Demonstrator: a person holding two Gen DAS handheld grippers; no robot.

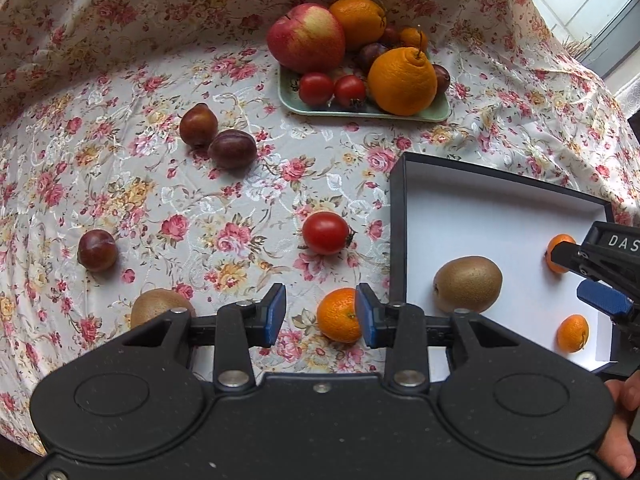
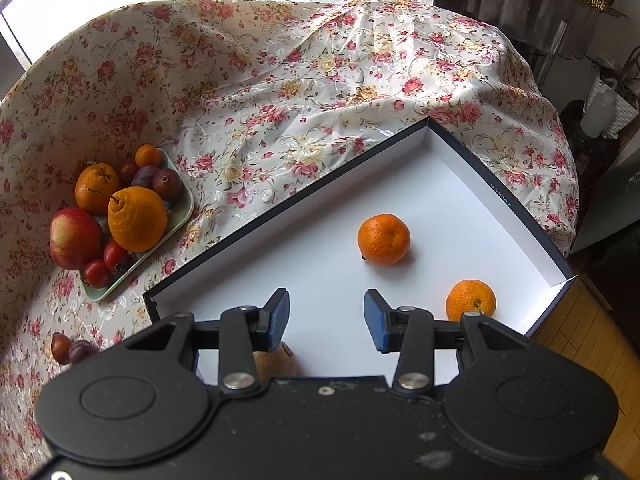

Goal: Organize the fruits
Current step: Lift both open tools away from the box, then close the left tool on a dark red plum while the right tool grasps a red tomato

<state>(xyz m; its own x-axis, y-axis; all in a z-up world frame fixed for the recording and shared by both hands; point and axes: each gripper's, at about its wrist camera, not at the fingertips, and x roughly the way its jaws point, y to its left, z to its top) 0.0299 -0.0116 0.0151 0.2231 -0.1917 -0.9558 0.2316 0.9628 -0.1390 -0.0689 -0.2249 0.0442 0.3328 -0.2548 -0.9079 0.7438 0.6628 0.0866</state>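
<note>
My left gripper point(image 1: 321, 314) is open and empty above the floral cloth, with a mandarin point(image 1: 339, 315) just beyond its right finger. A tomato point(image 1: 325, 233), three plums point(image 1: 233, 149) point(image 1: 197, 124) point(image 1: 97, 250) and a kiwi point(image 1: 158, 306) lie loose on the cloth. The dark box with a white floor point(image 1: 500, 224) holds a kiwi point(image 1: 467, 284) and two mandarins point(image 1: 573, 333) point(image 1: 559, 245). My right gripper point(image 2: 327, 320) is open and empty over the box floor point(image 2: 440, 200), with the mandarins point(image 2: 383, 239) point(image 2: 470, 299) ahead and the kiwi point(image 2: 276, 362) under its left finger.
A pale green tray point(image 1: 428, 114) at the back holds an apple point(image 1: 306, 38), large oranges, tomatoes and plums; it also shows in the right wrist view point(image 2: 182, 212). The cloth drapes over the table edge at the right, with a window and wooden floor point(image 2: 584, 340) beyond.
</note>
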